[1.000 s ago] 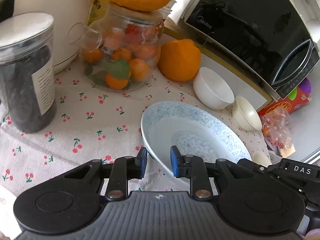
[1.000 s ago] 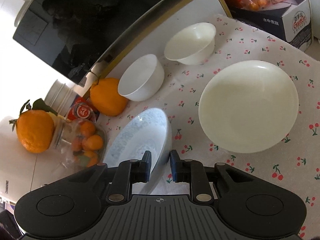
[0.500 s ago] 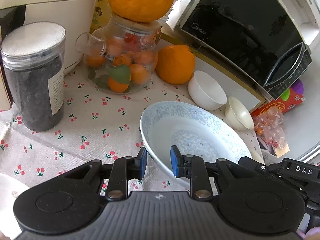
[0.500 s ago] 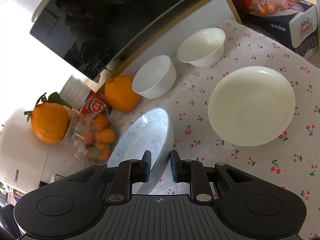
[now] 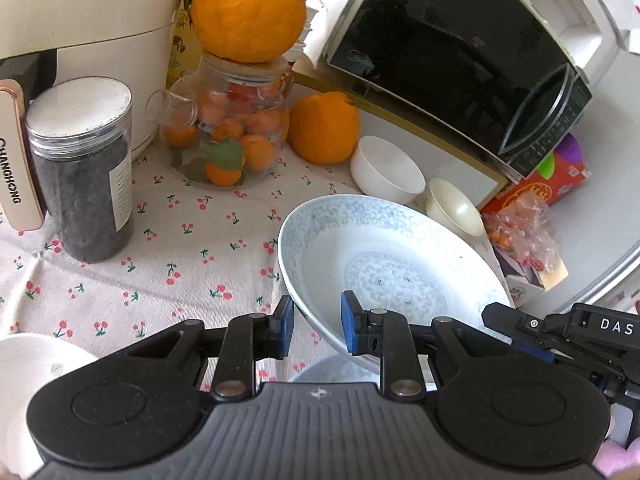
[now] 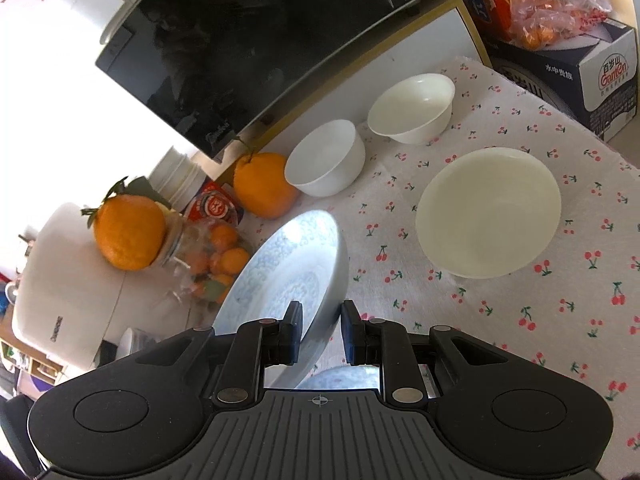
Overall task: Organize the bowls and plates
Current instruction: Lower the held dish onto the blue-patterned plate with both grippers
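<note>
A pale blue patterned plate (image 5: 392,264) (image 6: 288,264) hangs tilted above the cherry-print tablecloth (image 5: 168,264), held at opposite rims. My left gripper (image 5: 316,320) is shut on its near rim. My right gripper (image 6: 322,326) is shut on the other rim, and its black body shows at the right of the left wrist view. A wide cream plate (image 6: 488,212) lies on the cloth to the right. A white bowl (image 6: 326,158) (image 5: 386,170) and a cream bowl (image 6: 412,102) (image 5: 454,206) stand by the microwave.
A microwave (image 5: 460,52) fills the back. A glass jar of small oranges (image 5: 228,140) with a big orange on top, a loose orange (image 5: 322,128), a dark canister (image 5: 86,168) and a rice cooker (image 5: 92,20) crowd the left. Another white dish (image 5: 32,360) sits at lower left. A carton (image 6: 600,80) stands at the right.
Both grippers have risen with the blue plate between them. The table's objects look smaller and more of the cloth shows. A white dish has come into view at lower left.
</note>
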`<state>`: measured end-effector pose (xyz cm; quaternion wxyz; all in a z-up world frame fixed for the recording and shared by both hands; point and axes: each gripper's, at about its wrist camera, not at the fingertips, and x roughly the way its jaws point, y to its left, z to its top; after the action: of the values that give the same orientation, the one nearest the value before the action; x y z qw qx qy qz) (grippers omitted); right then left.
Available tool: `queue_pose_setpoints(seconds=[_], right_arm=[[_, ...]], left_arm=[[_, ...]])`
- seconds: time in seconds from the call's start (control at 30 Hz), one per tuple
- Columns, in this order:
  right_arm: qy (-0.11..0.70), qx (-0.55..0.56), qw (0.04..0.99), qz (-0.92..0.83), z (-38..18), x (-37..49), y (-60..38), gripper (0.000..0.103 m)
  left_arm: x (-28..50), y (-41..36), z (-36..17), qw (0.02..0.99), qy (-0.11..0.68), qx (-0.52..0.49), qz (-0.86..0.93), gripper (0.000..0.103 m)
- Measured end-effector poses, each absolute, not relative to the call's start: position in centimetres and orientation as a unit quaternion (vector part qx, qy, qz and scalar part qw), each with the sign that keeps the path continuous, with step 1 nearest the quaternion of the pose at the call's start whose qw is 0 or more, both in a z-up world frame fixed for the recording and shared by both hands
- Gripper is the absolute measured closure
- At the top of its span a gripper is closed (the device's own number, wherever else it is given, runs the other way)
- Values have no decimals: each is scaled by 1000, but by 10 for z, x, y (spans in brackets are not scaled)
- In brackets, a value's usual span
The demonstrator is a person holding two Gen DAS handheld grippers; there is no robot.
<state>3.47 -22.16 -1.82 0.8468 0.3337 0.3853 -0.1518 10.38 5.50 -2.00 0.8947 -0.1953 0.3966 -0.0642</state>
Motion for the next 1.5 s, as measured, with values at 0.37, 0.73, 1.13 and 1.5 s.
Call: queue_pose_setpoints(seconds=[0.37,0.73,1.13,1.5], right_arm=[[404,328,842,-143,-10,2,-211,83],[430,303,841,-128,-10,-31,-201,82],[460,293,828,-131,-21,-45,-198,82],[483,259,824,-141,-24,-41,-190,82]], left_arm=[[73,49,-23,886,421,-179,-71,81],[47,41,-27,889,428,-135,-92,81],[36,31,-33,889,437,-99,-96,81],[31,20,-36,889,444,-53,-94,81]])
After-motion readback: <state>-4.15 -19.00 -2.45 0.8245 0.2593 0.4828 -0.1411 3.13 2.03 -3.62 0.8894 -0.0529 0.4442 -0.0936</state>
